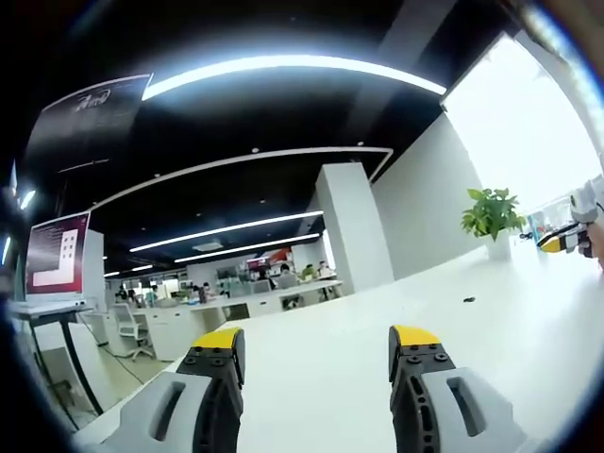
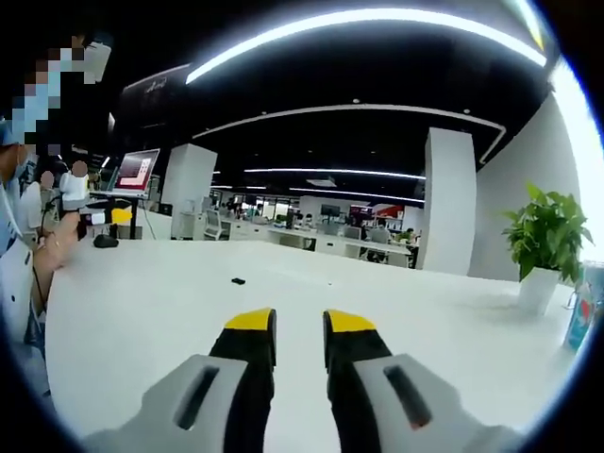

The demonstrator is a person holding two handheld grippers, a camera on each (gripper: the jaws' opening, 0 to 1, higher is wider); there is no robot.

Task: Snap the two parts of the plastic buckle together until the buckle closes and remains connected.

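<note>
A small black piece (image 1: 469,300), perhaps the buckle, lies on the white table (image 1: 330,368); it is too small to make out its parts. In the right gripper view the same black piece (image 2: 238,280) lies ahead and slightly left of my jaws. My left gripper (image 1: 317,342) hovers over the table, open wide, with nothing between its yellow tips. My right gripper (image 2: 300,323) is open by a narrow gap and holds nothing. The right gripper (image 1: 559,243) also shows at the far right, and the left gripper (image 2: 113,216) at the far left in a hand.
A potted plant (image 2: 545,241) stands at the table's far corner, also seen as a plant (image 1: 491,215) by the wall. A laptop (image 2: 135,172) and a dark object (image 2: 106,242) sit at the table's left end beside a person (image 2: 19,255). Office desks lie beyond.
</note>
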